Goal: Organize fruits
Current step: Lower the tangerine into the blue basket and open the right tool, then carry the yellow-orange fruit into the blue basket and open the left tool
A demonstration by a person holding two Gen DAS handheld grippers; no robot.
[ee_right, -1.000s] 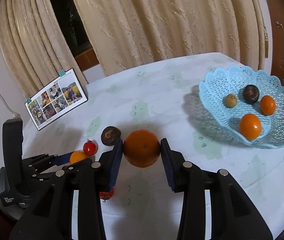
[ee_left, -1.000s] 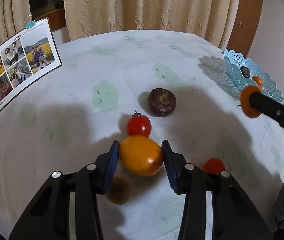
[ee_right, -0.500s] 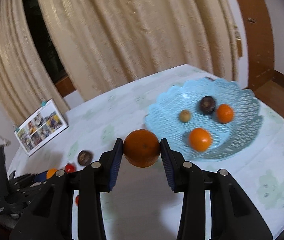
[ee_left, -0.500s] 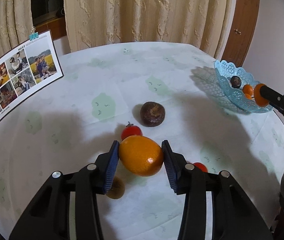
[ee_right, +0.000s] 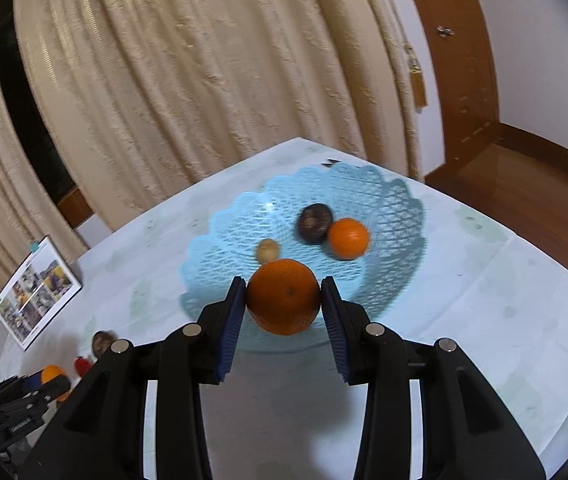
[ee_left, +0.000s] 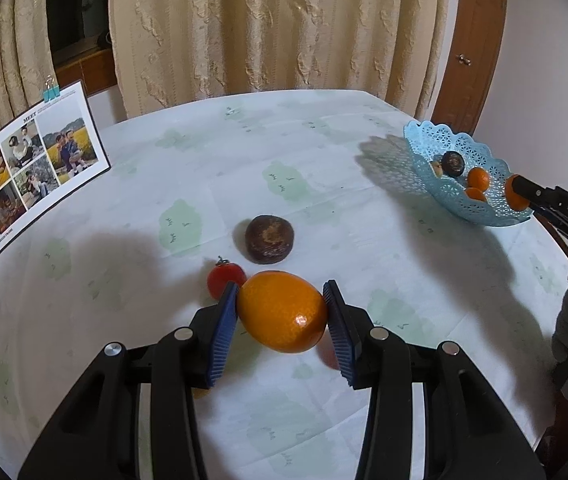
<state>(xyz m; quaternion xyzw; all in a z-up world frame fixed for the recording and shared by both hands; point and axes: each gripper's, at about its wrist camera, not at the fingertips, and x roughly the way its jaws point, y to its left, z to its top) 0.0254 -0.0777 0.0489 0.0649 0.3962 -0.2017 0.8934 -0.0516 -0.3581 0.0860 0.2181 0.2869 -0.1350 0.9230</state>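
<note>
So my table (ee_left: 323,152) has that pale cloth with little green patches on it, curtains hanging behind the far edge. A photo collage card (ee_left: 32,168) stands propped near the far left corner with a teal clip on top. Over by the right edge sits the blue lattice fruit basket (ee_right: 399,216), and in it I can see a dark brown round fruit (ee_right: 314,218), a small orange (ee_right: 347,238) touching it, and a little tan fruit (ee_right: 267,250) a bit apart from those two.

My right hand-held gripper (ee_right: 284,304) is clamped on a round orange (ee_right: 283,300), held over the near rim of the basket, not touching it. My left hand-held gripper (ee_left: 282,312) has an oval orange (ee_left: 282,312) pinched between its blue pads, up off the cloth near the middle of the table.

Just past it, a dark brown fruit (ee_left: 269,238) on the table, and a cherry tomato (ee_left: 224,278) beside that, partly behind the left pad. Something reddish peeks out behind the right pad; can't tell what.
</note>
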